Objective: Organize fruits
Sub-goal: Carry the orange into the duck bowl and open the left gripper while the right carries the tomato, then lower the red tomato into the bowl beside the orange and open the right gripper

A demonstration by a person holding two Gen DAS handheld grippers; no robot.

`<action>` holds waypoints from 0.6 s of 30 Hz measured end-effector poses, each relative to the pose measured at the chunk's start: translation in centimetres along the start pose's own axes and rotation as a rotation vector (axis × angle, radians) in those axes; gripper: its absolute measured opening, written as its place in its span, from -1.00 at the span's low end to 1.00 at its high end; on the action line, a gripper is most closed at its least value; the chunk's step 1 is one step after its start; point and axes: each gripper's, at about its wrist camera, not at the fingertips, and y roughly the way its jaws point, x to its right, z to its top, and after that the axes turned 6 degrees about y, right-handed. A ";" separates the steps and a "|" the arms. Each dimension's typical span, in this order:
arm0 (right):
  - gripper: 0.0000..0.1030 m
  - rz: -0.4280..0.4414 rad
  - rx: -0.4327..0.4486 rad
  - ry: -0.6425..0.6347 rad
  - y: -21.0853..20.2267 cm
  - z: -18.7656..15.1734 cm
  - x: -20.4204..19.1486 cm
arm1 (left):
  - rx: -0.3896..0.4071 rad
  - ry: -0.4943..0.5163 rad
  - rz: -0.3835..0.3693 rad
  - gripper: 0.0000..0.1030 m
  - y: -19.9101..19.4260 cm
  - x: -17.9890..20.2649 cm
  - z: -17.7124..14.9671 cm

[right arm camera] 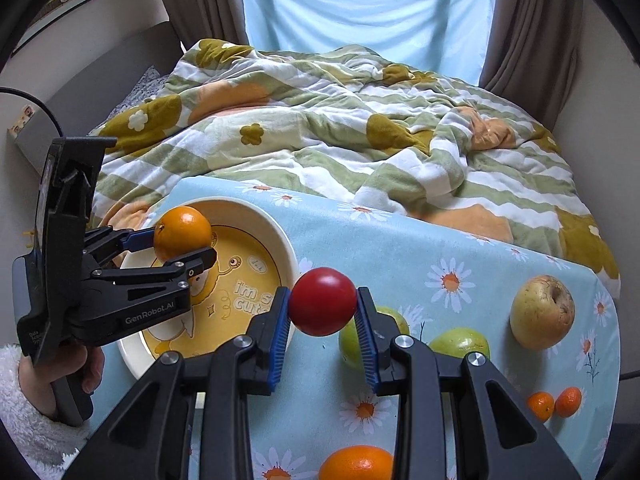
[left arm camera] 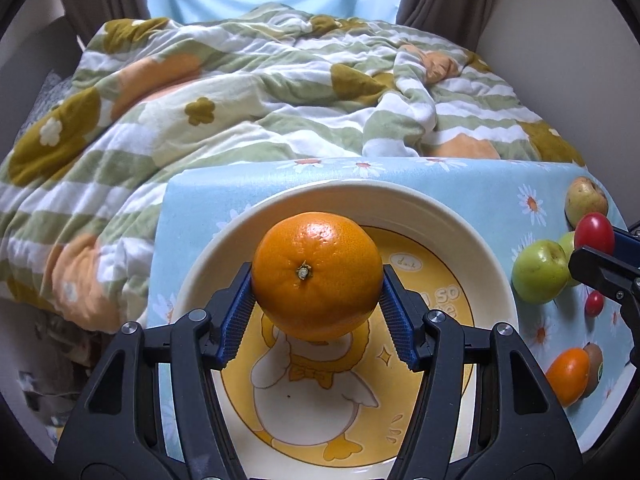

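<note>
Bowl (left arm camera: pixel 440 216): wide cream dish with a duck print, on the left of the daisy cloth (right arm camera: pixel 400 240); stiff, likely breakable, so fruit should be set in, not dropped
Orange (left arm camera: pixel 316 276): hangs over the bowl, clamped across its middle by the left gripper (left arm camera: pixel 316 300), blue pads (left arm camera: pixel 236 312) on both flanks; firm, fairly heavy, pebbled rind that should grip well
Pale apple (right arm camera: pixel 542 312): far right on the cloth, rigid, wrinkled; take it across the widest part
Green apples (right arm camera: pixel 460 342): near the middle, smooth and waxy, may slip
Red tomato (right arm camera: pixel 322 301): pinched in the right gripper (right arm camera: pixel 322 308), jaws tight on its sides, right of the bowl; light, glossy, thin-skinned, bruises under hard squeeze
Mandarins (right arm camera: pixel 554 402): near right, small, soft
</note>
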 end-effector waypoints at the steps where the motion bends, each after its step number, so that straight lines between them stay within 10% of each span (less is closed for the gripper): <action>1: -0.43 -0.005 -0.002 0.007 0.0 0.0 0.1 | 0.001 0.005 0.000 0.32 0.1 -0.1 0.1; 4: -0.43 -0.021 -0.004 0.018 -0.1 0.1 0.5 | 0.037 0.014 0.010 1.00 -0.4 -0.1 0.6; 18: -0.43 0.031 -0.011 -0.048 0.0 1.5 0.6 | 0.039 -0.050 0.060 1.00 -3.9 -1.1 -0.7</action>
